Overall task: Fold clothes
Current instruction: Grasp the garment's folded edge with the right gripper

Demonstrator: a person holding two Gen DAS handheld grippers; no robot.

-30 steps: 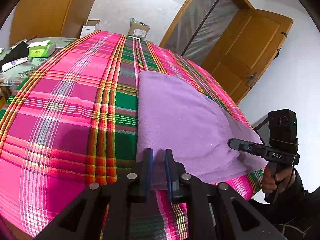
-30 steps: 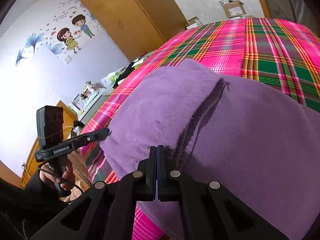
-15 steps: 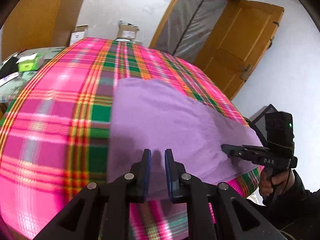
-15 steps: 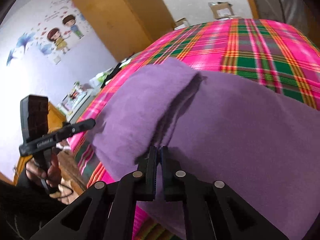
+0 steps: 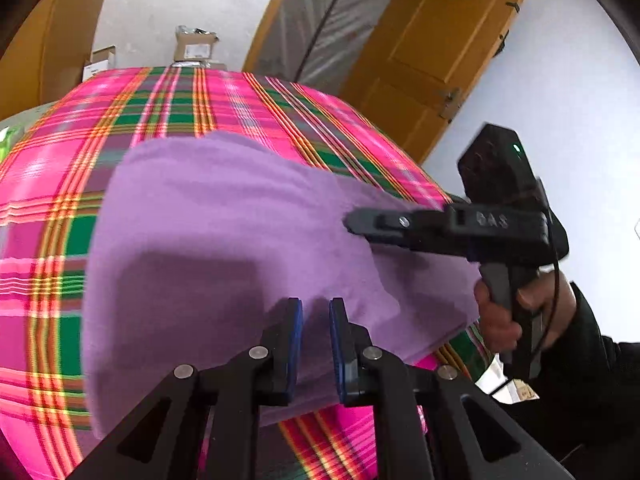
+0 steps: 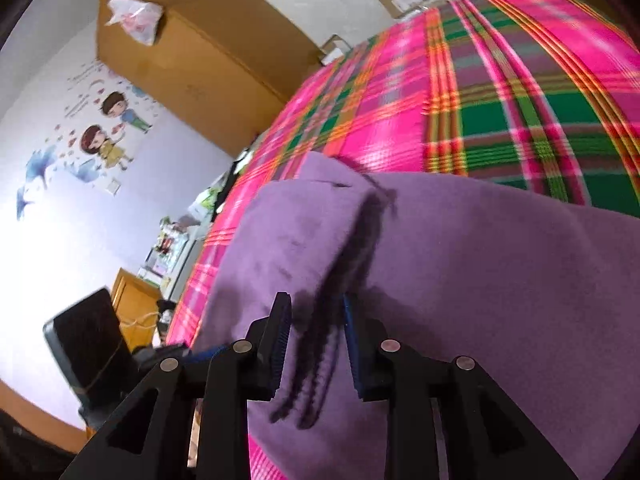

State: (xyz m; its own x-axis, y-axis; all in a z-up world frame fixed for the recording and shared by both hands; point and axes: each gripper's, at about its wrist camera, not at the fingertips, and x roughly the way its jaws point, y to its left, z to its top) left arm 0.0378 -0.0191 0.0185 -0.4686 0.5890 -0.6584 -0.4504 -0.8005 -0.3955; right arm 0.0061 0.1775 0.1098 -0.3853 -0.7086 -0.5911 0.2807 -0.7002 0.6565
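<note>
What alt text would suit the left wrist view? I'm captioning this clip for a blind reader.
A purple garment lies on a pink and green plaid cover, with the left tool open just above its near edge. To the right, a hand holds the right tool at the cloth's far side; a wooden door stands behind.

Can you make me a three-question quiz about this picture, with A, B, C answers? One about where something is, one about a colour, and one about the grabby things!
1. Where does the soft purple cloth lie?
A. on the pink and green plaid bedspread
B. on the floor
C. in a box

2. What colour is the wooden door?
A. blue
B. orange-brown
C. white

3. How is the right gripper?
A. shut flat
B. missing
C. open

Answers: 1 A, plaid shows all around the cloth. 2 B, its panels look orange-brown. 3 C, there is a gap between its pads, with a cloth fold in it.
</note>
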